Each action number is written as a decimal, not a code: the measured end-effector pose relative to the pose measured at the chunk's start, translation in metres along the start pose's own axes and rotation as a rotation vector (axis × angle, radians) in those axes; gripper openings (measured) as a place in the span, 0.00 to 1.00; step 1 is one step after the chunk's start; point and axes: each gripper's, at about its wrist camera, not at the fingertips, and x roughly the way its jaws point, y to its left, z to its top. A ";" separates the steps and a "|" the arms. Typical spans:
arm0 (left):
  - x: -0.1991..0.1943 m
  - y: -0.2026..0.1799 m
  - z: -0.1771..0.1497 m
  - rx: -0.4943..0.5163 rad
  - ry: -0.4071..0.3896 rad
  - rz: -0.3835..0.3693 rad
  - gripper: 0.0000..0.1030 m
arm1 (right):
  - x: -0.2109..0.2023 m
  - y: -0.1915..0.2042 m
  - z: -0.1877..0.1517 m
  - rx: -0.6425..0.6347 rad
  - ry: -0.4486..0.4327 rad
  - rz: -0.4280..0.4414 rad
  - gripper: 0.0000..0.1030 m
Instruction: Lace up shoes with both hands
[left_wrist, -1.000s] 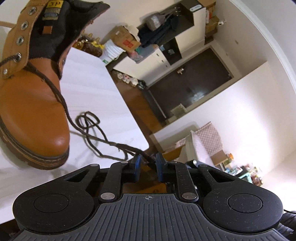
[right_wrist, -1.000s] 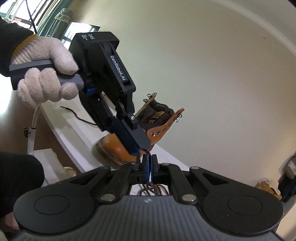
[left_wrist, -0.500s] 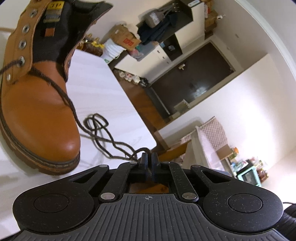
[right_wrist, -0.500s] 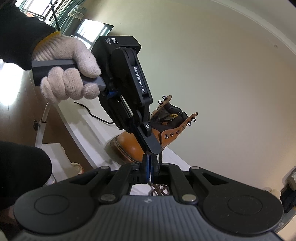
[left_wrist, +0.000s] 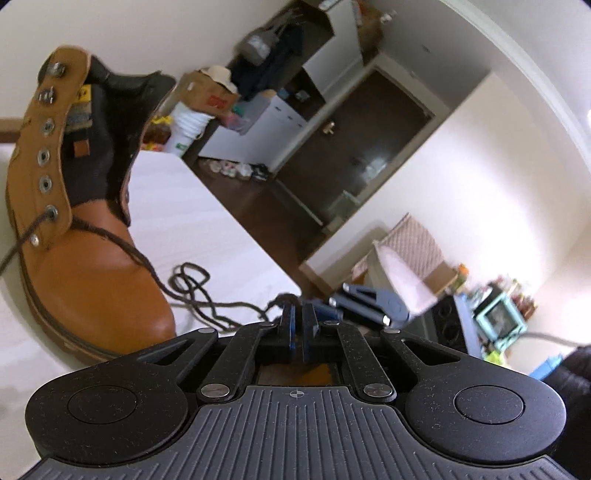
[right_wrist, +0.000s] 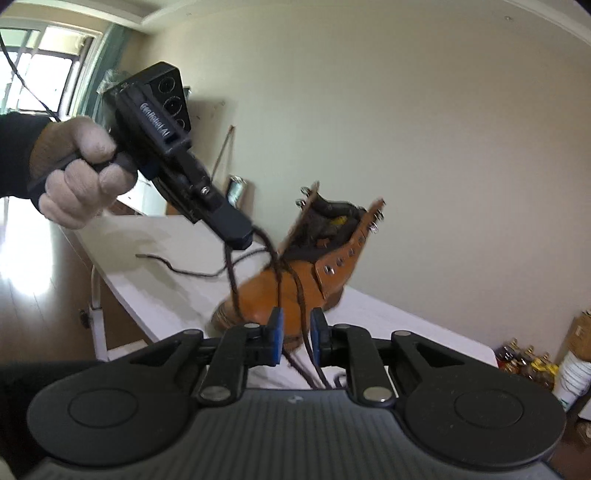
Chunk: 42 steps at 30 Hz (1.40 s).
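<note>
Claws first: left claw (right_wrist: 245, 236) is clenched on the dark brown lace (right_wrist: 232, 280), lifting a strand off the boot; right claw (right_wrist: 294, 332) has just been opening, its blue pads (right_wrist: 275, 334) now standing apart w/ lace strands running loose between them, so it reads as released, a hand-over from right to left by the look of it.

Worktop (left_wrist: 192, 221), white, carries the tan leather boot (left_wrist: 96, 280), upright, toe toward both cameras, tongue and collar gaping wide.

Progress, judged from the eyelets: early. Lace is threaded only thru the lowest holes near the vamp; at least four eyelets (left_wrist: 45, 158) up the near flap, plus the hooks at the top, are bare. Opp. flap looks equally empty in the right wrist view.

Slack lies in loose loops on the worktop beside the toe, and one free end (right_wrist: 155, 260) trails well apart from the boot toward the worktop's far edge.

Left to do, approx.: cross and thread both ends up every remaining eyelet, then tighten.
</note>
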 end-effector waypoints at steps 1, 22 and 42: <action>-0.001 -0.001 0.000 0.005 0.000 0.003 0.03 | 0.003 0.000 0.001 -0.006 0.003 0.021 0.16; 0.016 -0.021 -0.006 0.275 0.140 0.171 0.40 | 0.017 0.046 0.012 -0.524 0.094 -0.053 0.03; 0.006 -0.033 -0.006 0.388 0.084 0.194 0.03 | 0.027 0.069 0.010 -0.711 0.135 -0.046 0.10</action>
